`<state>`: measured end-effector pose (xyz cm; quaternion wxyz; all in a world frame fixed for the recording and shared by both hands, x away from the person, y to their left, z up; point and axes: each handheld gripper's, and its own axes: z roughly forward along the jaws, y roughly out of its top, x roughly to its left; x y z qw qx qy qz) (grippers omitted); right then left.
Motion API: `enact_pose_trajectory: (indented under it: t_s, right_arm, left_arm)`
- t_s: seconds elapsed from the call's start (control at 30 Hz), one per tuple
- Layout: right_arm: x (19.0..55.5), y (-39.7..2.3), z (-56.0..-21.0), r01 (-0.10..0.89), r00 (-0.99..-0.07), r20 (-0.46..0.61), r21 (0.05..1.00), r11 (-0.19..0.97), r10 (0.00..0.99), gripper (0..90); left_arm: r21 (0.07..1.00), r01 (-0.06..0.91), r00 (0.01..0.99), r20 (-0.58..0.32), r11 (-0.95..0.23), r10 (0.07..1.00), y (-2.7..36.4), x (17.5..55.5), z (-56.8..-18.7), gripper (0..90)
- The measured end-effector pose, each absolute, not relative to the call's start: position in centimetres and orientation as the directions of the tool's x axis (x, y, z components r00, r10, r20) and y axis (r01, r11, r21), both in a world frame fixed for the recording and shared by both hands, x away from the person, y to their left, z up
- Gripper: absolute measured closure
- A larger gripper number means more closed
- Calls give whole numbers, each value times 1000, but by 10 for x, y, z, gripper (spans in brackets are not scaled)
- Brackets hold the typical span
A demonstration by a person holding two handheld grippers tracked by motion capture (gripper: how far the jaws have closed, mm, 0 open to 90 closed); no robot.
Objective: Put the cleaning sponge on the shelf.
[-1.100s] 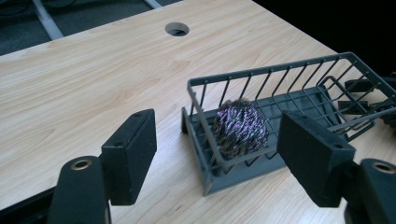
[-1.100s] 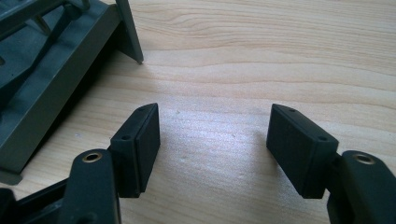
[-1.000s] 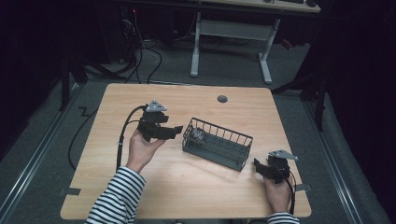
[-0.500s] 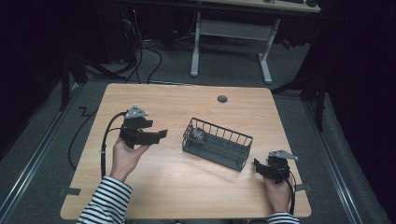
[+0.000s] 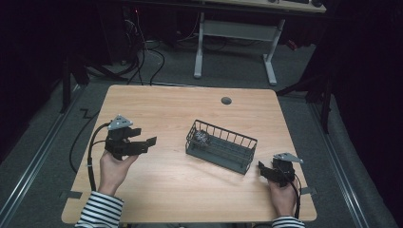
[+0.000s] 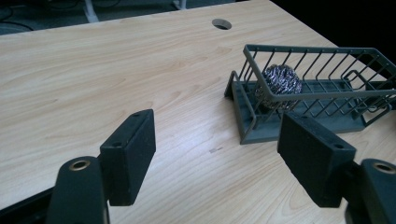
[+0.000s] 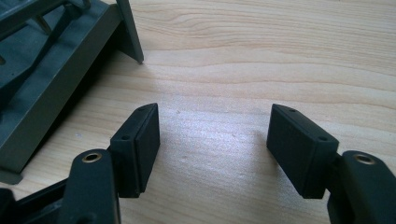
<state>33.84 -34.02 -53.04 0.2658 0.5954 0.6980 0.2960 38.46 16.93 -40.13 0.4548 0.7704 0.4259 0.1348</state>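
A dark grey wire basket (image 5: 228,159) stands on the wooden table (image 5: 166,109), right of centre, with a steel wool scrubber (image 5: 203,138) in its left end. My left gripper (image 5: 146,136) hovers at the left, a hand's width from the basket and pointing at it, jaws open and empty. In the left gripper view, the left gripper (image 6: 215,126) frames bare wood, with the basket (image 6: 303,48) and scrubber (image 6: 280,84) ahead at the right. My right gripper (image 5: 263,170) rests low by the basket's right end, open and empty. The right gripper view shows the right gripper (image 7: 215,109) over wood beside the basket's base (image 7: 51,88).
A round cable hole (image 5: 226,100) sits near the table's far edge. Beyond the table stand a white desk frame (image 5: 266,52) and floor cables (image 5: 142,52). A black cable (image 5: 90,156) trails from the left gripper over the table's left edge.
My left hand has carried its gripper to the left, away from the basket, and a little toward the person. The right gripper and the basket have not moved.
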Motion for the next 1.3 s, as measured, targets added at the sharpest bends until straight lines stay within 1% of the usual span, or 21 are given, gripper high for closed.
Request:
enact_pose_trajectory:
  t_s: [0.2,0.5,0.67,0.8,0.83,1.13,1.3]
  right_arm:
    - [338,-340,-530,674,-150,-18,730,116,989,349]
    - [338,-340,-530,676,-148,-18,728,115,989,348]
    - [338,-340,-530,675,-149,-18,729,115,989,348]
    - [338,-340,-530,675,-149,-18,729,115,989,349]
    - [338,-340,-530,674,-149,-18,729,115,989,349]
    - [338,-340,-530,676,-148,-18,728,115,989,349]
    - [338,-340,-530,675,-148,-18,729,114,989,348]
  left_arm:
    - [814,551,559,-194,-186,806,183,377,-412,272]
    - [802,574,522,-203,-166,828,198,368,-430,269]
    - [795,594,493,-235,-126,838,205,364,-445,266]
    - [783,610,473,-239,-120,848,209,362,-459,263]
    - [772,626,462,-252,-111,851,210,361,-465,264]
    - [750,652,432,-252,-108,866,215,359,-485,267]
    - [742,657,427,-221,-133,877,214,358,-498,255]
